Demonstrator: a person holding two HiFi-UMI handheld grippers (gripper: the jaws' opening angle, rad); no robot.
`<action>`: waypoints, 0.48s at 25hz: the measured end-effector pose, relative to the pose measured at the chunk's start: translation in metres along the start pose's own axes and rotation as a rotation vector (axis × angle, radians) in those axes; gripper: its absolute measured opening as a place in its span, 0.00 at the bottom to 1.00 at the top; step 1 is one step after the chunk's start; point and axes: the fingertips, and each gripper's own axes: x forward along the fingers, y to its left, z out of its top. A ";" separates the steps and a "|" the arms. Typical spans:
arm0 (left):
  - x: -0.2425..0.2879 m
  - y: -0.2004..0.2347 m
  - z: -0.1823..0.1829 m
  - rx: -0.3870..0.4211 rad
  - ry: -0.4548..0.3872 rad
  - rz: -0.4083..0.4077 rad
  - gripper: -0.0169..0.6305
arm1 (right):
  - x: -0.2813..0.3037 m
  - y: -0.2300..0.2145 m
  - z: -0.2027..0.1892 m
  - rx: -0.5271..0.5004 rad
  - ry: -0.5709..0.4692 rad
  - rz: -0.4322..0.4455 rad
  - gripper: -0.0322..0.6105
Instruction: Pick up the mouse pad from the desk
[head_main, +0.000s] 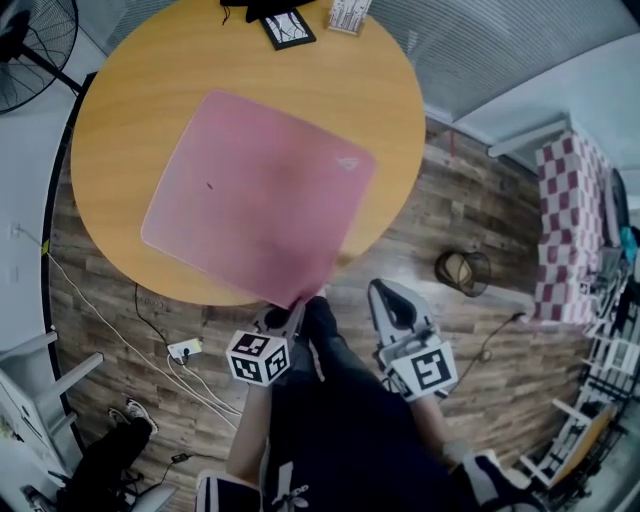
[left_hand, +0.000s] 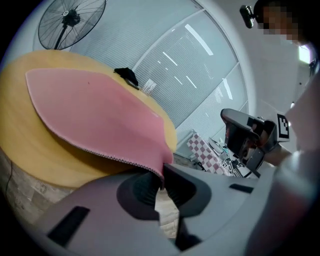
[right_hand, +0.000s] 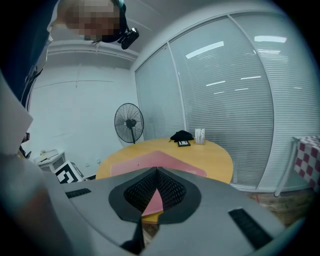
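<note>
Now my left gripper (left_hand: 162, 174) is clenched on the near corner of the pink mouse pad (head_main: 255, 190), the jaws pinching its stitched edge between them. That corner is raised off the round wooden table (head_main: 120, 90) at the near rim, while the far part of the pad rests on the tabletop. My right gripper (right_hand: 156, 171) hangs just beside the left one, off the table, jaws closed together on nothing. A black frame (head_main: 288, 28) and a card stand (head_main: 348, 14) sit at the table's far edge
</note>
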 end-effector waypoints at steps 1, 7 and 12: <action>-0.002 -0.002 0.006 0.015 -0.012 -0.001 0.06 | 0.001 -0.001 0.003 -0.004 -0.006 -0.001 0.05; -0.011 -0.011 0.051 0.052 -0.110 -0.011 0.06 | 0.003 -0.008 0.023 -0.017 -0.051 -0.017 0.05; -0.015 -0.010 0.093 0.093 -0.178 -0.001 0.06 | 0.008 -0.015 0.038 -0.031 -0.087 -0.029 0.05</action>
